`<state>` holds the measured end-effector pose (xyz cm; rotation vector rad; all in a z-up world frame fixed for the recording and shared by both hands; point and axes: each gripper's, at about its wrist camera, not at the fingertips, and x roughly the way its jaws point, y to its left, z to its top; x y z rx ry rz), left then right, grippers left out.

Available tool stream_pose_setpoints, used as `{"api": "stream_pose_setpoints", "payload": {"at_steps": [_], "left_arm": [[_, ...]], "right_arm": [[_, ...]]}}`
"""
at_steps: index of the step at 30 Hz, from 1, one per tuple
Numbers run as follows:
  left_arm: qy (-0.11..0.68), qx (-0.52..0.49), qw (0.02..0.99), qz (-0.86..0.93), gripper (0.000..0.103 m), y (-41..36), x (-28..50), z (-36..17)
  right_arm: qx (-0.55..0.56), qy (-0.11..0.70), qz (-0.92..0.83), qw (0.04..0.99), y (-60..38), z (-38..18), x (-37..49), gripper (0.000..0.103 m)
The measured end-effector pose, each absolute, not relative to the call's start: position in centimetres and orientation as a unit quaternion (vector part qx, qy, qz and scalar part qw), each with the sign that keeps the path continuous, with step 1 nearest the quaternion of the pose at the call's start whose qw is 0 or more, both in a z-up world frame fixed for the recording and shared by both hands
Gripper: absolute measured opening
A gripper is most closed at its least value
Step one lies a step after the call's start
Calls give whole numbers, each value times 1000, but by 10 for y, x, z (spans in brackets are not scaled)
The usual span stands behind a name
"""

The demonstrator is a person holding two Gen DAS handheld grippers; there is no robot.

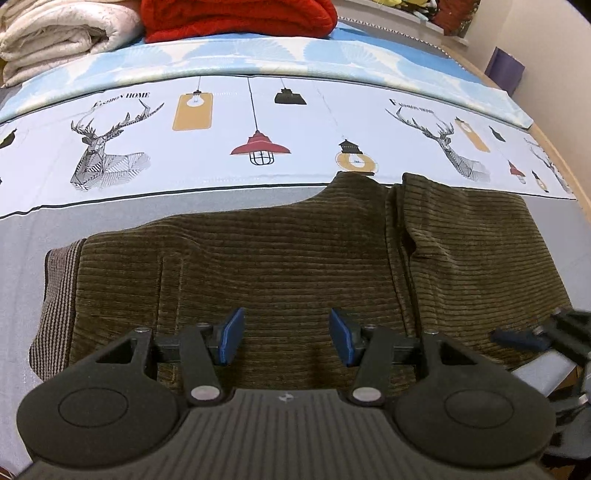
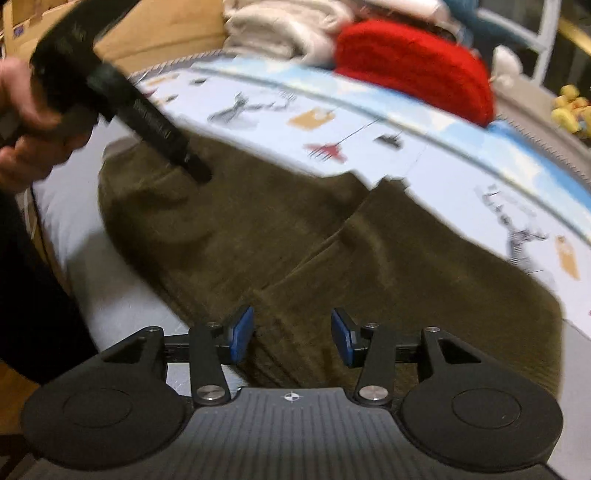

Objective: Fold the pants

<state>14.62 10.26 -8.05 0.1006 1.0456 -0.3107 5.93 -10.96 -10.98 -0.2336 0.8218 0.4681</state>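
Observation:
Olive-brown corduroy pants (image 1: pixel 288 258) lie folded on the bed, with the striped waistband (image 1: pixel 55 306) at the left. My left gripper (image 1: pixel 286 338) is open and empty, just above the pants' near edge. My right gripper (image 2: pixel 291 339) is open and empty over the near edge of the pants (image 2: pixel 314 229); this view is blurred. The right gripper also shows at the right edge of the left wrist view (image 1: pixel 535 334). The left gripper, held by a hand, shows in the right wrist view (image 2: pixel 195 170), touching the pants near the waist.
The bed sheet (image 1: pixel 221 147) has deer and lamp prints. A red blanket (image 1: pixel 240 18) and a cream folded blanket (image 1: pixel 62 37) lie at the far side. The bed's wooden edge (image 1: pixel 569 155) runs along the right. Yellow toys (image 2: pixel 570 107) sit beyond.

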Motion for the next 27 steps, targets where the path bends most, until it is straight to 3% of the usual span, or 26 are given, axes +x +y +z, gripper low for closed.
{"api": "stream_pose_setpoints", "payload": {"at_steps": [4, 5, 6, 14, 17, 21, 27], "left_arm": [[498, 54, 852, -151, 57, 99, 146, -82], [498, 54, 852, -151, 57, 99, 147, -83], [498, 53, 852, -151, 57, 98, 147, -83], [505, 34, 847, -164, 57, 85, 156, -83], [504, 28, 845, -178, 57, 72, 158, -83], [501, 33, 841, -202, 56, 45, 159, -84], [511, 67, 805, -295, 55, 1, 149, -94]], "right_arm": [[-163, 398, 239, 871, -86, -123, 45, 46], [-161, 396, 241, 871, -86, -120, 46, 39], [-142, 394, 250, 873, -89, -115, 47, 14], [-194, 392, 304, 846, -81, -118, 27, 18], [-105, 372, 291, 875, -103, -87, 33, 19], [4, 345, 249, 905, -147, -62, 32, 32], [-93, 468, 202, 855, -160, -110, 29, 33]]}}
